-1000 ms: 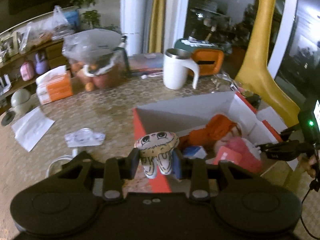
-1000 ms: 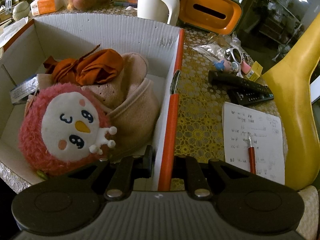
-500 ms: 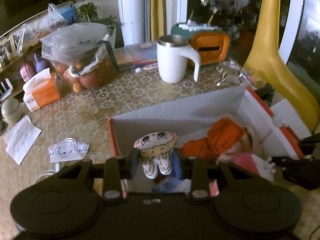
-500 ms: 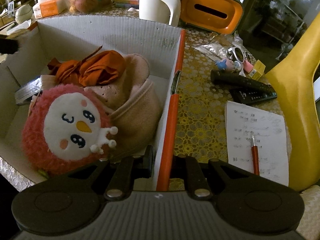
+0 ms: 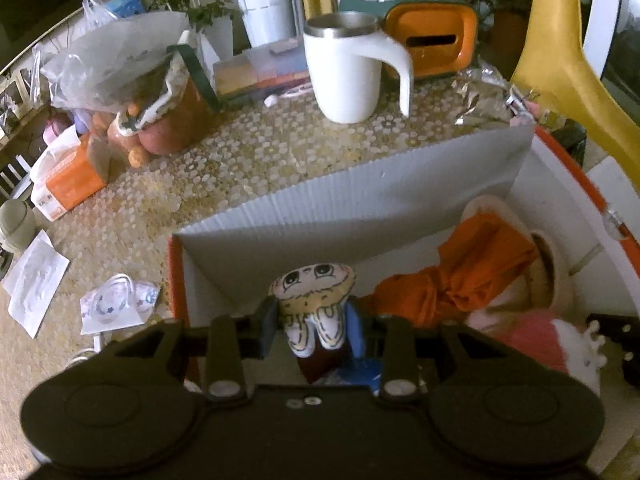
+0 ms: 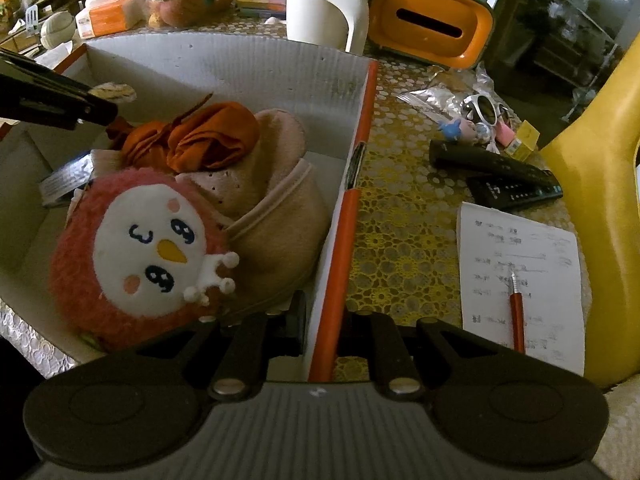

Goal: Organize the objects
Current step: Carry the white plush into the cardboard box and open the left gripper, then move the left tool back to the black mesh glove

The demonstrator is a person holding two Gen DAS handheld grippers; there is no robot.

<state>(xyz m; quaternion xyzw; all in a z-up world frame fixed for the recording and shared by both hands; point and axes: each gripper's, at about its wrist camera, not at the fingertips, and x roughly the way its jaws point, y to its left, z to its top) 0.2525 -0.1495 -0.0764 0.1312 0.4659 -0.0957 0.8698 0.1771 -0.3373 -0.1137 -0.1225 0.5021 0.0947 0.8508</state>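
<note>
My left gripper (image 5: 313, 326) is shut on a small cream plush doll (image 5: 314, 304) with a drawn face and holds it above the open cardboard box (image 5: 360, 196), near its left end. The doll's top (image 6: 114, 91) also shows in the right wrist view past the left gripper's finger (image 6: 52, 104). My right gripper (image 6: 323, 328) is shut on the box's orange right wall (image 6: 340, 248). Inside the box lie a pink round plush (image 6: 140, 248), a beige slipper (image 6: 276, 208) and an orange cloth (image 6: 208, 140).
On the patterned table stand a white mug (image 5: 348, 68), an orange tissue box (image 5: 436, 40), a bag of fruit (image 5: 132, 92) and an orange packet (image 5: 68, 176). Right of the box lie remotes (image 6: 496, 172), sunglasses (image 6: 484, 108), paper with a pen (image 6: 520, 280). A yellow giraffe figure (image 6: 592, 200) stands right.
My left gripper has carried the doll rightwards and forwards from over the box's left edge to above the box's inside. The right gripper has stayed clamped on the box wall.
</note>
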